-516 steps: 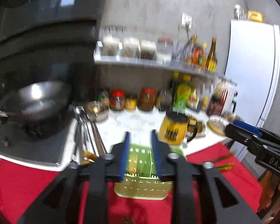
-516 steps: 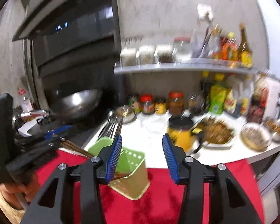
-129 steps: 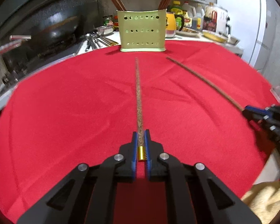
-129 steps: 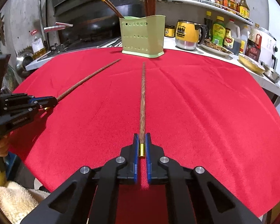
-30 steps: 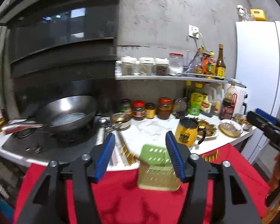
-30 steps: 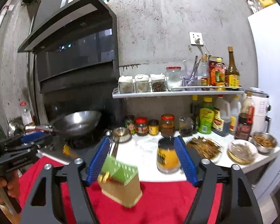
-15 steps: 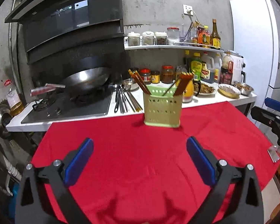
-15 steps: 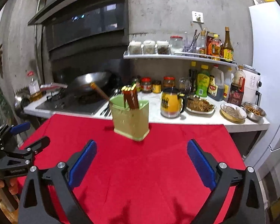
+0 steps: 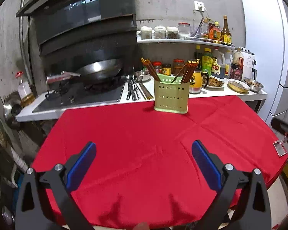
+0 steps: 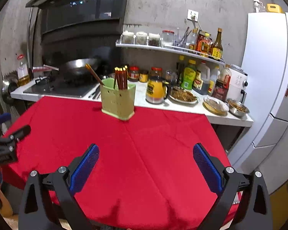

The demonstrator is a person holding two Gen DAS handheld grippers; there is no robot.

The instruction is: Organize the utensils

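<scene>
Both pairs of tongs hang released over a tabletop (image 9: 136, 134) draped in red cloth; the left tongs (image 9: 144, 167) and the right tongs (image 10: 146, 167) stand spread wide with nothing between the blue pads, which suggests no utensil is in hand at this moment. The task's things, a set of brown chopsticks with gold ends (image 10: 122, 77), stand upright in a pale green perforated utensil holder (image 9: 170, 97) at the far edge of the cloth, just beside the white kitchen counter; in the left view they lean in two bunches, one toward each end of the holder (likely a divided interior, though the partition itself is hidden). Handles up and tips down is how such sticks are kept to drain and stay within reach; the holes in the holder's wall serve the same end. No loose chopstick shows on the red cloth in either view, so the sorting looks finished or nearly so. Behind the holder, metal spoons and ladles (image 9: 134, 91) lie flat on the counter beside the hob, where a wok (image 9: 98, 71) sits; whether these belong to the job cannot be told. A yellow mug (image 10: 155, 91) stands just beside the holder.
</scene>
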